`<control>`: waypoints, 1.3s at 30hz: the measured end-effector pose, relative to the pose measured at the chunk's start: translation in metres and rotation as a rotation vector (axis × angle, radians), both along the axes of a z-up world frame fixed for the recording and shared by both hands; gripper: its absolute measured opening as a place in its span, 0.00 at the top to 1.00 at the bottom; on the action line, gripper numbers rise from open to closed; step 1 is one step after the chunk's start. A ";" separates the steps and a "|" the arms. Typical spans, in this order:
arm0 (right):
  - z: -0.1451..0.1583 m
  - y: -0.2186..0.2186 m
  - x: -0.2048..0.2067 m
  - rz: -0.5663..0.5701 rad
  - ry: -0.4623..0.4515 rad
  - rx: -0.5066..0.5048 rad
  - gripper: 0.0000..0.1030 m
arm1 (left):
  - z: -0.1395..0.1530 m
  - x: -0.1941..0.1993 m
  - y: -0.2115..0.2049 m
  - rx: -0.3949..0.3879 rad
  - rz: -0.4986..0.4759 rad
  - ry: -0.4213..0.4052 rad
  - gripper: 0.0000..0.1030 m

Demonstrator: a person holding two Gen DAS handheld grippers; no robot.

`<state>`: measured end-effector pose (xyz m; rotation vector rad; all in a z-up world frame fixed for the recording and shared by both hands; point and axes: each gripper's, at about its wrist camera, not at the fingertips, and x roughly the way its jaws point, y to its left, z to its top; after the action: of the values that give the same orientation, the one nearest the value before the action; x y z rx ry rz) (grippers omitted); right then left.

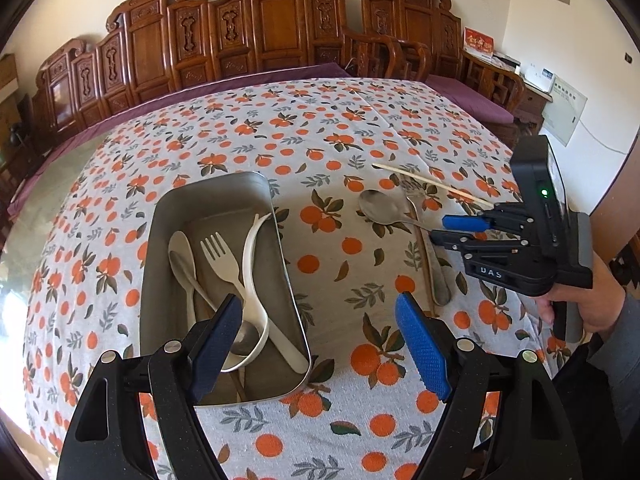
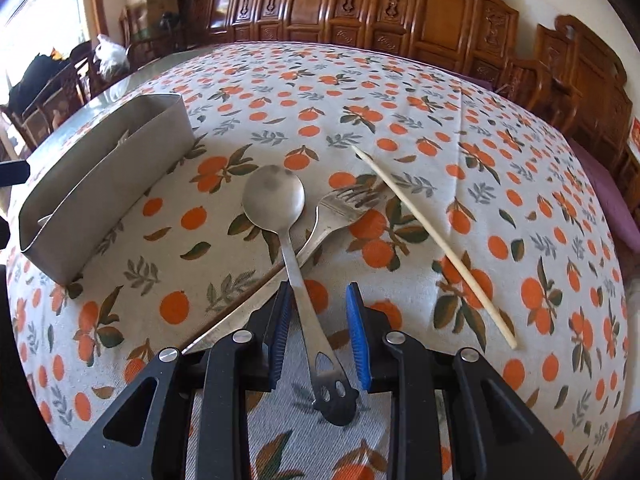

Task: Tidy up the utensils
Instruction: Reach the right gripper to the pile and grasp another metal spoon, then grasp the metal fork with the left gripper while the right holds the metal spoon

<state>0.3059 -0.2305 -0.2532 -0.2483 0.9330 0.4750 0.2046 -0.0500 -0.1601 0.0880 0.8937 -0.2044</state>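
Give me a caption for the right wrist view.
Right gripper straddles metal spoon handle, beside fork and chopstick.

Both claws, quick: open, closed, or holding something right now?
Left claw: open, empty, above the metal tray.
Right claw: open, straddling the metal spoon handle, pads not touching.

A table (image 2: pixel 400 92) covered by an orange-print cloth is shown. A metal tray (image 2: pixel 104 184) lies left of the right fingers; spoon (image 2: pixel 280 204), fork (image 2: pixel 340 208) and chopstick (image 2: pixel 432 240) ahead.

Ahead of both grippers, carved wooden chairs (image 1: pixel 280 24) line a cream wall (image 1: pixel 516 8); a purple cushion (image 1: pixel 468 98) lies ahead-right, with bright daylight (image 2: pixel 44 12) far left.
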 end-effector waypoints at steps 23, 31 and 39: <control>0.036 -0.010 -0.002 0.010 -0.048 0.112 0.92 | -0.001 0.003 -0.026 0.018 -0.015 0.006 0.27; 0.050 -0.035 -0.002 -0.028 -0.051 0.195 0.92 | -0.010 0.013 -0.043 0.031 -0.031 0.028 0.27; 0.062 -0.054 -0.002 -0.070 -0.094 0.234 0.92 | -0.018 0.026 -0.058 0.029 -0.047 0.050 0.27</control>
<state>0.3041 -0.2842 -0.1908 -0.0253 0.7843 0.4992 0.2309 -0.1085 -0.1782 0.1313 0.9449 -0.2384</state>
